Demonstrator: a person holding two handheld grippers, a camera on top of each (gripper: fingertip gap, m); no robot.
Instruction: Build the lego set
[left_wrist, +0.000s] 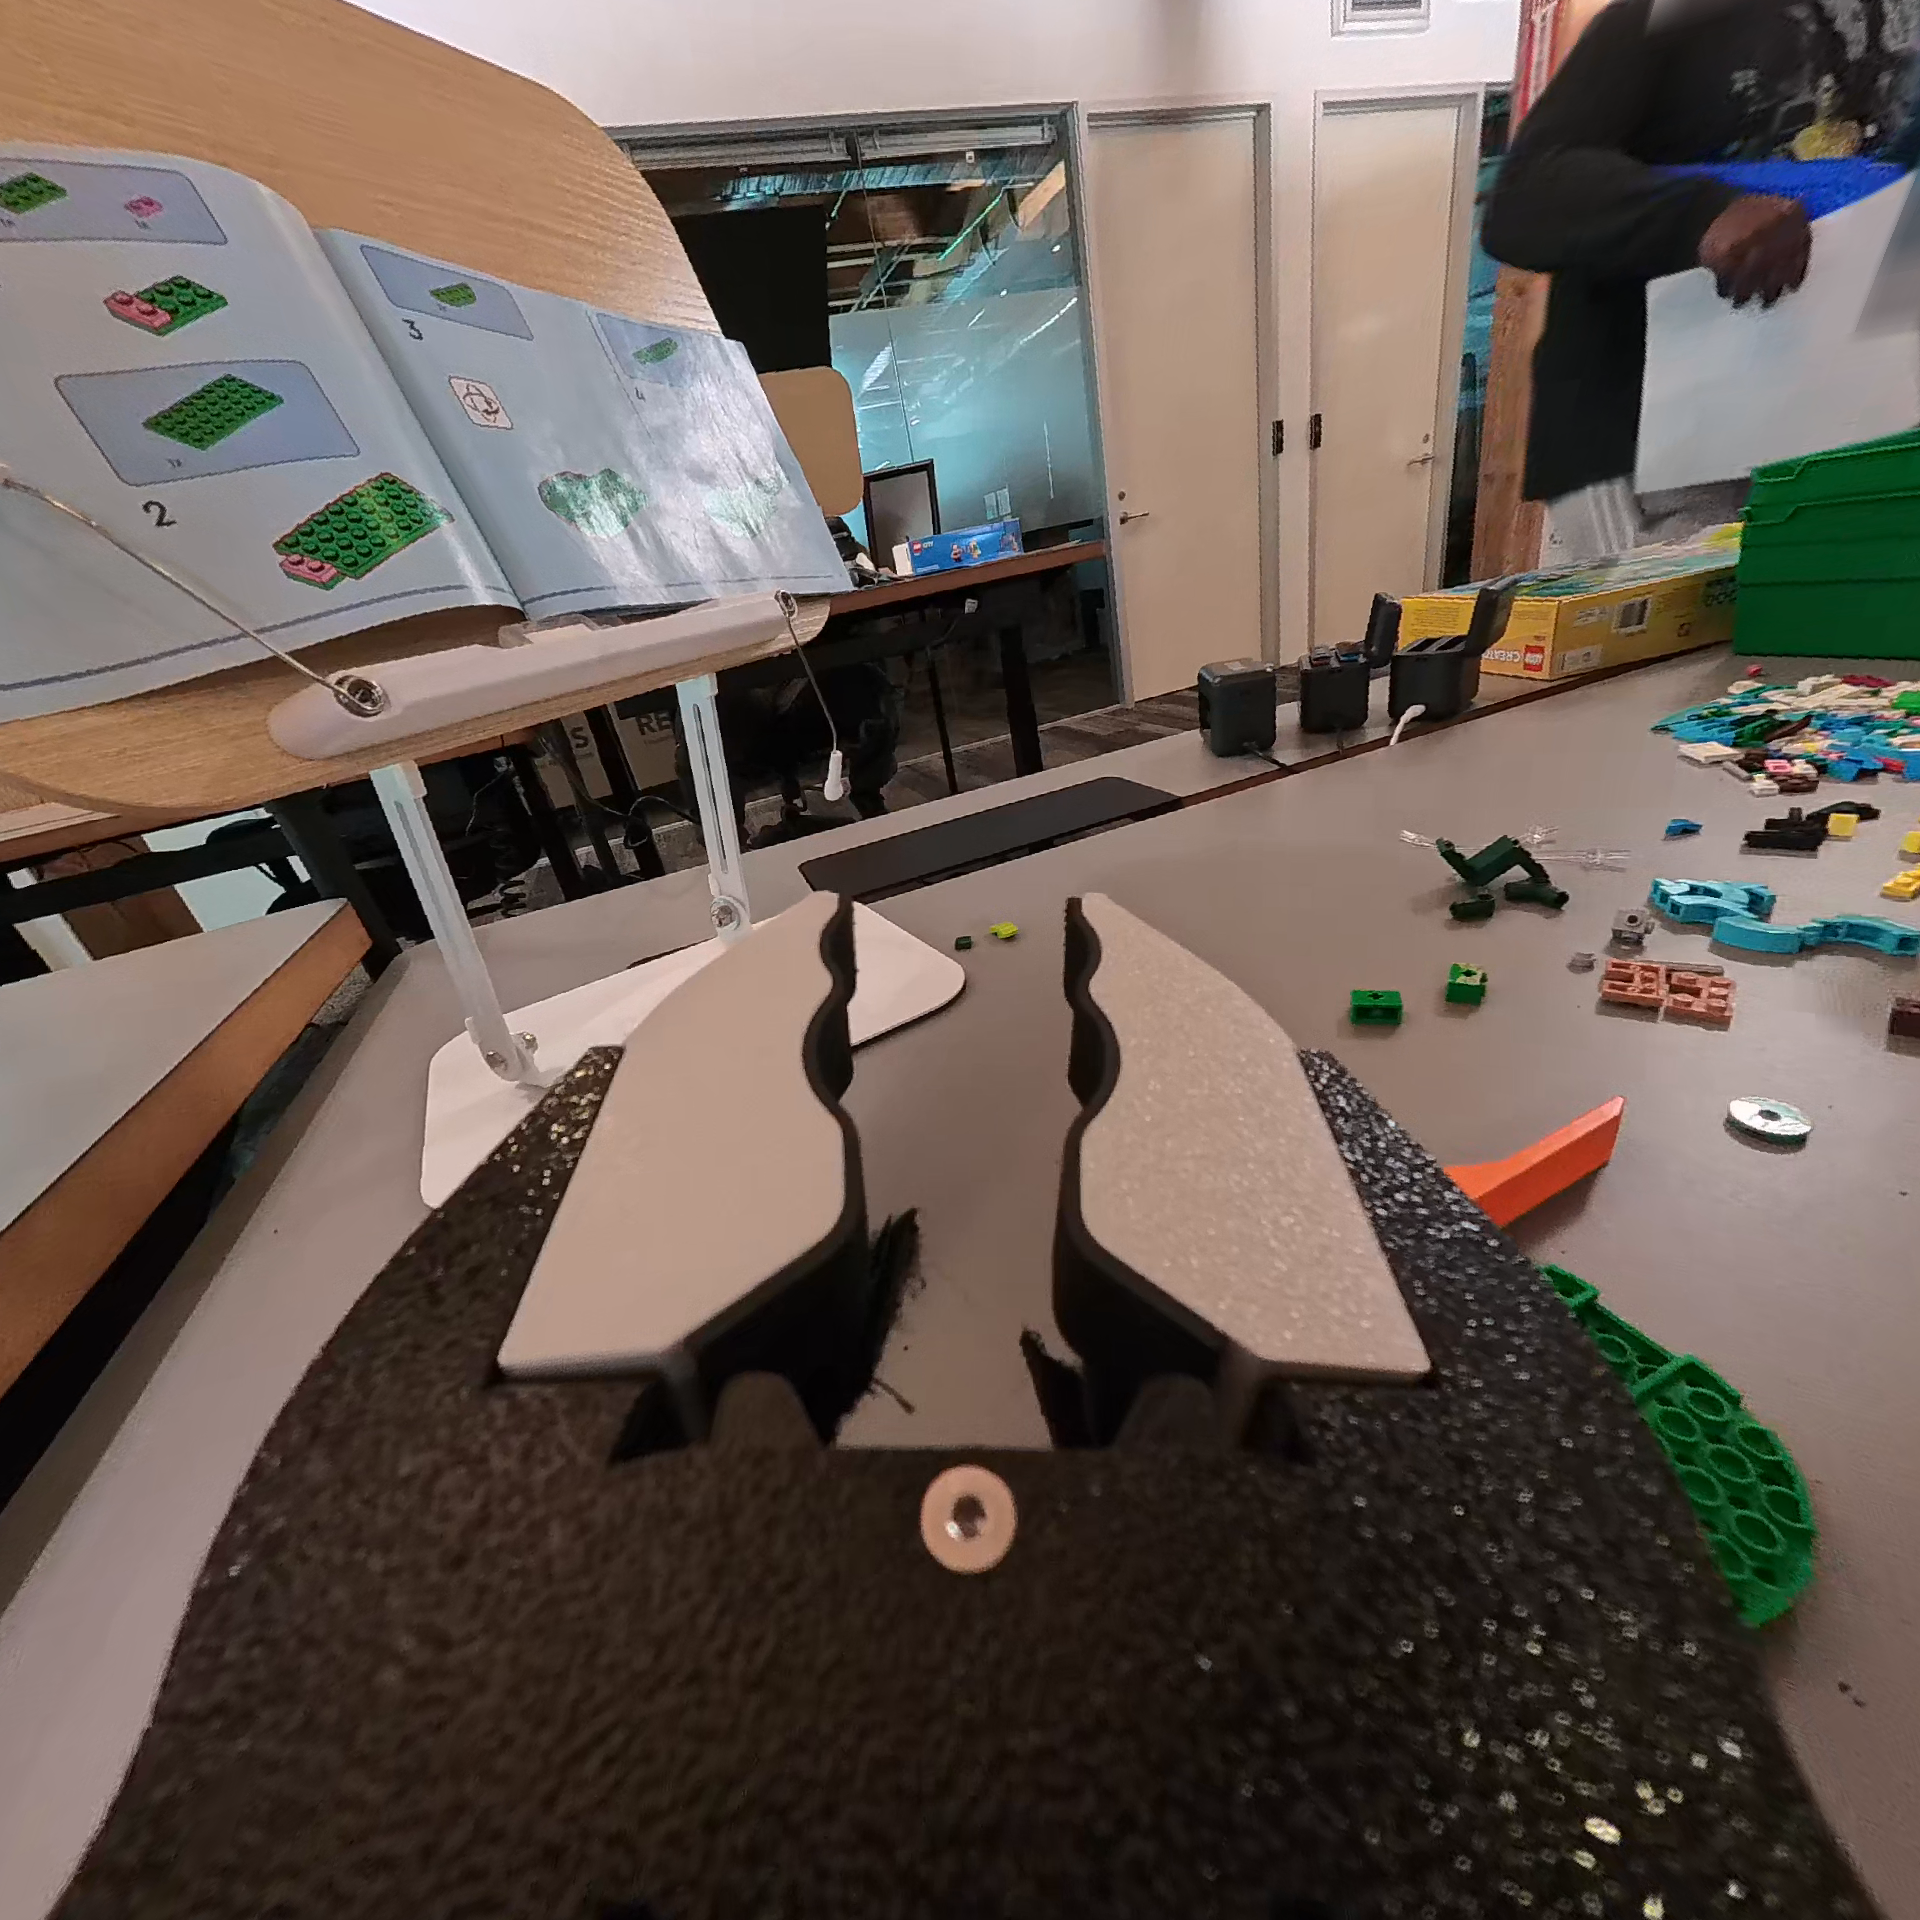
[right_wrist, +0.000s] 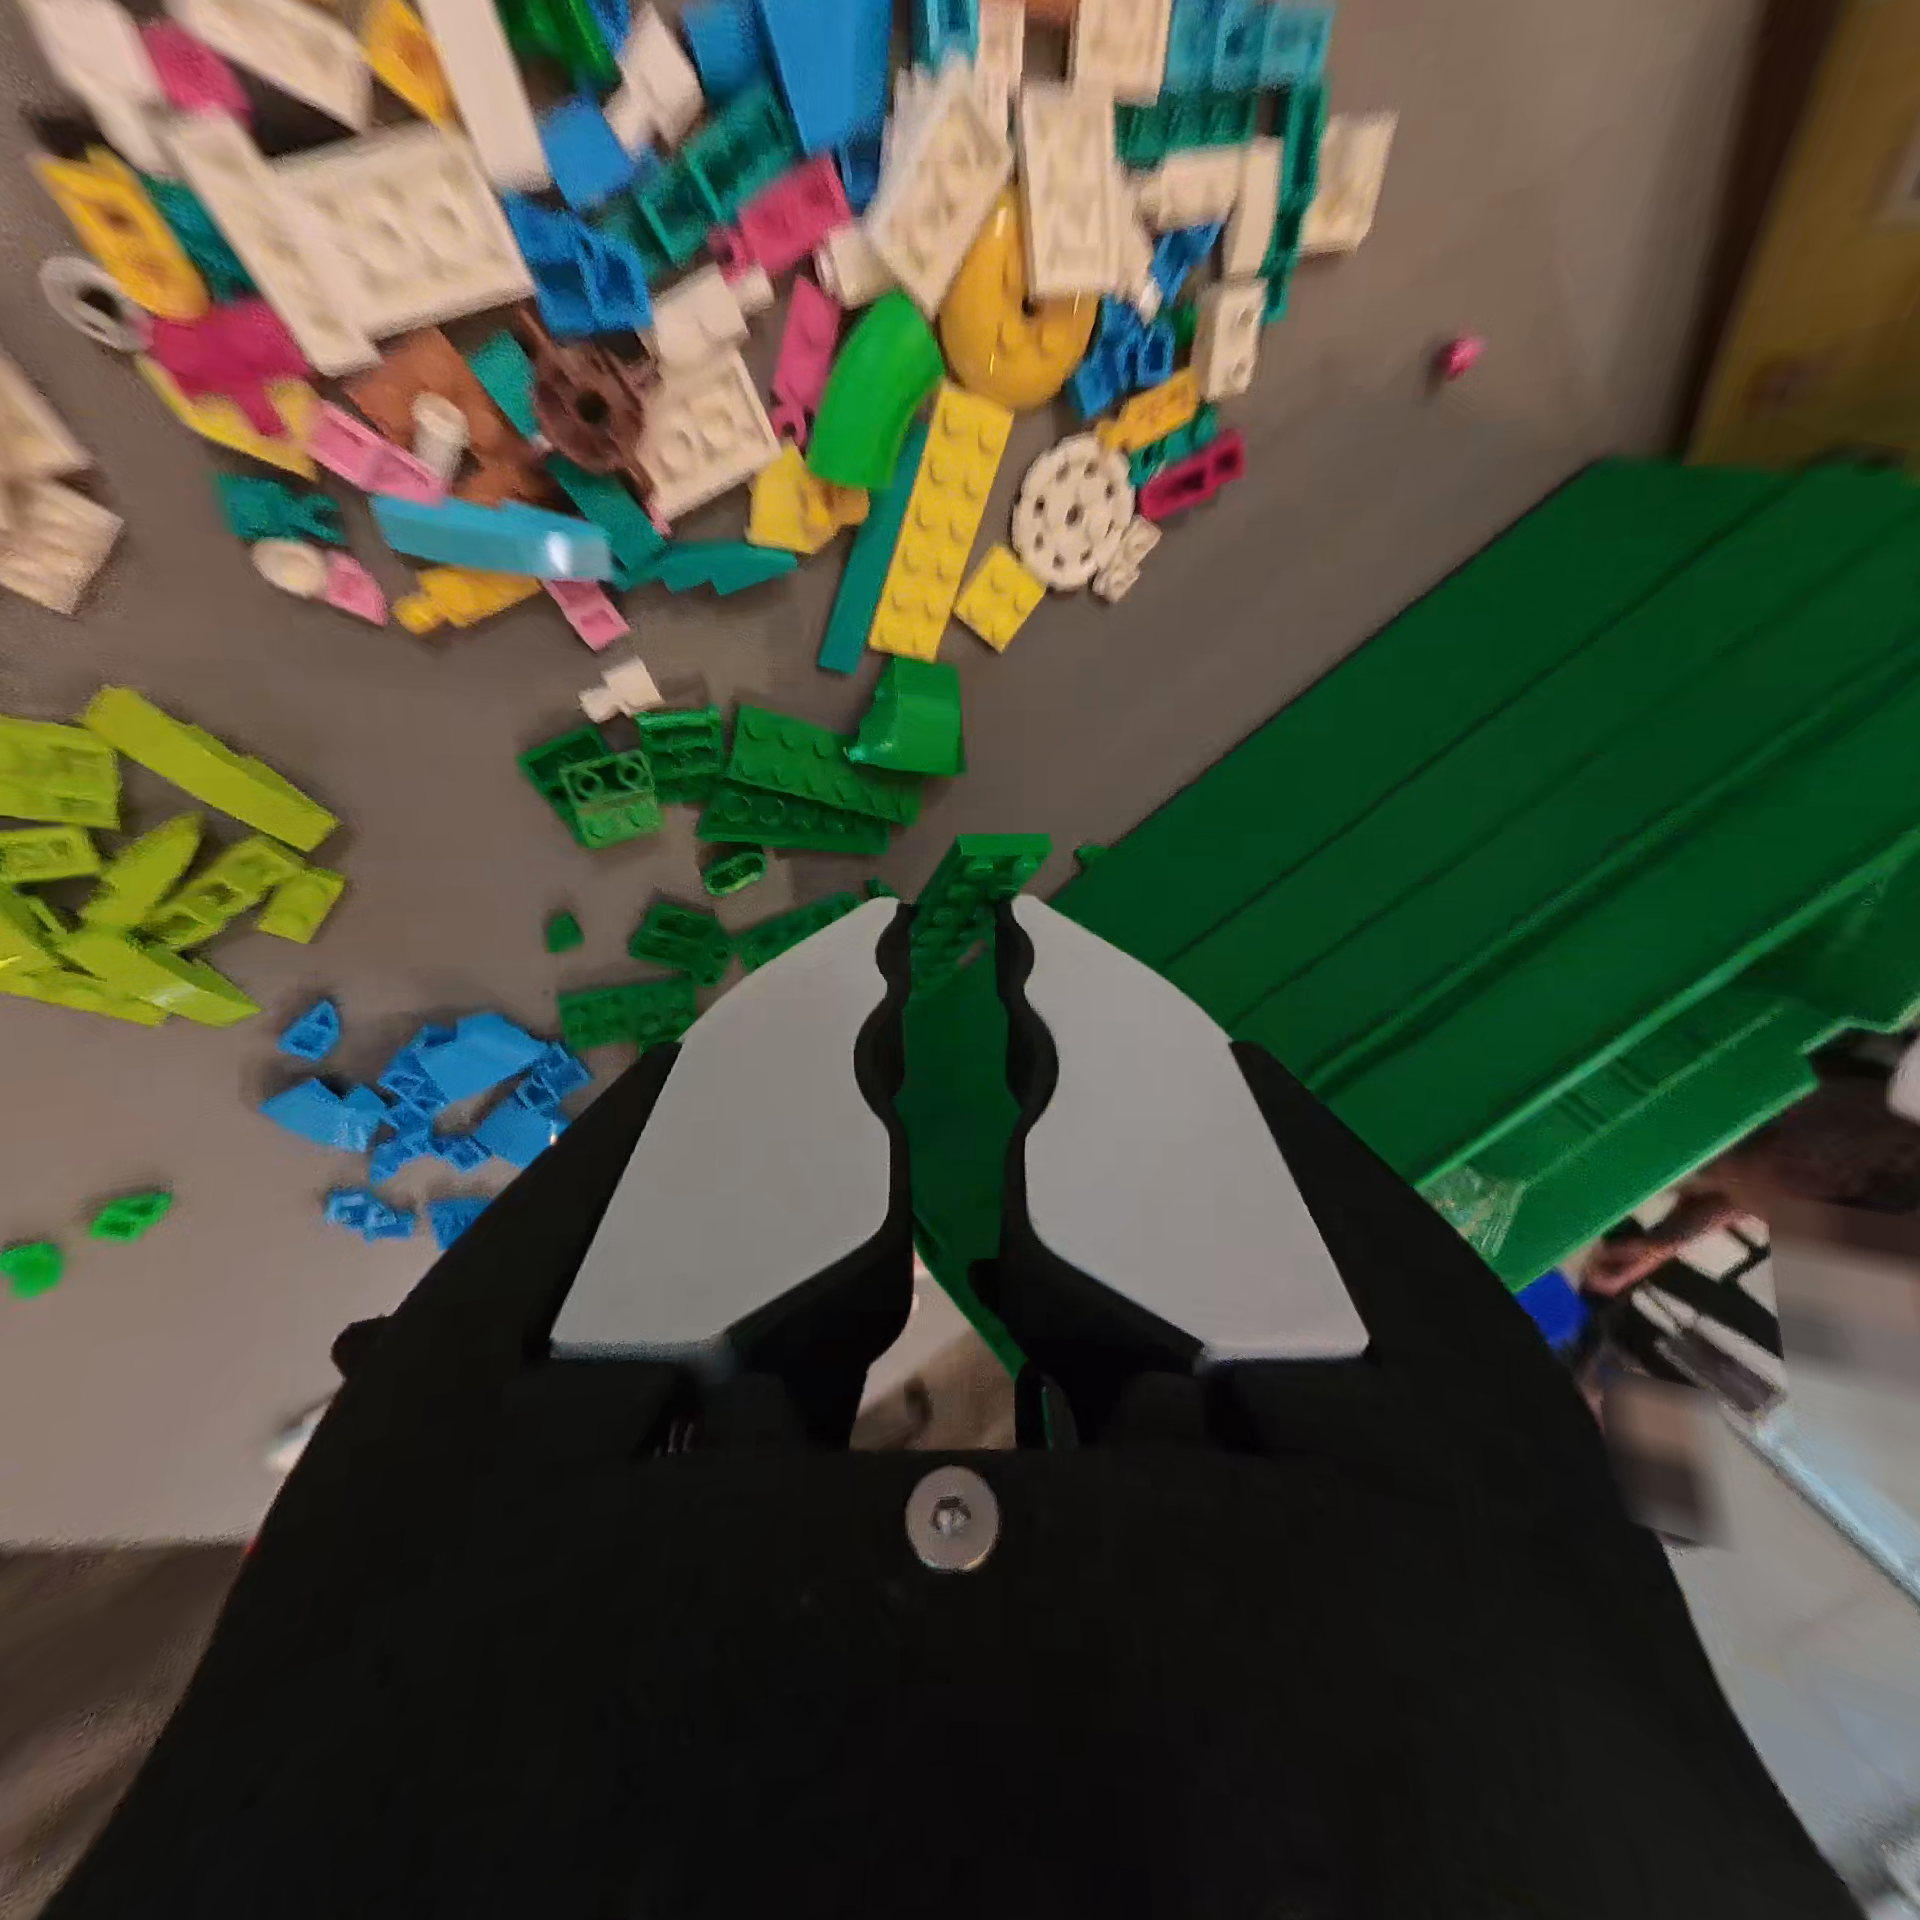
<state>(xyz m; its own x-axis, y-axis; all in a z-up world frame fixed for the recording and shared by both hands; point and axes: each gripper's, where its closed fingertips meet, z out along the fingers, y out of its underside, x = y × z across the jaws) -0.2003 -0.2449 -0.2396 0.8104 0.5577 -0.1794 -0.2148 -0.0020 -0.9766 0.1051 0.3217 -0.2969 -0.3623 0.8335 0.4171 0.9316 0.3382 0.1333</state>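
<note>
My right gripper (right_wrist: 956, 914) is shut on a green lego plate (right_wrist: 961, 935), held edge-on between the jaws, above a group of green pieces (right_wrist: 790, 779) on the grey table (right_wrist: 416, 675). My left gripper (left_wrist: 961, 920) is open and empty, low over the table (left_wrist: 1714, 1299), pointing toward the instruction booklet (left_wrist: 312, 416) on its white stand (left_wrist: 520, 1091). A green plate (left_wrist: 1704, 1455), studs down, lies beside its right side. An orange brick separator (left_wrist: 1548, 1153) lies to the right.
A pile of mixed bricks (right_wrist: 727, 260), lime pieces (right_wrist: 135, 862), blue pieces (right_wrist: 436, 1091) and stacked green bins (right_wrist: 1507, 831) are in the right wrist view. The left wrist view shows loose pieces (left_wrist: 1766, 727), a yellow box (left_wrist: 1579, 613), chargers (left_wrist: 1340, 675) and a person (left_wrist: 1662, 208). The tips of one gripper are about 65 cm away from the tips of the other. Measured from the fingertips, the orange brick separator (left_wrist: 1548, 1153) is 15 cm or so from the left gripper and 50 cm from the right.
</note>
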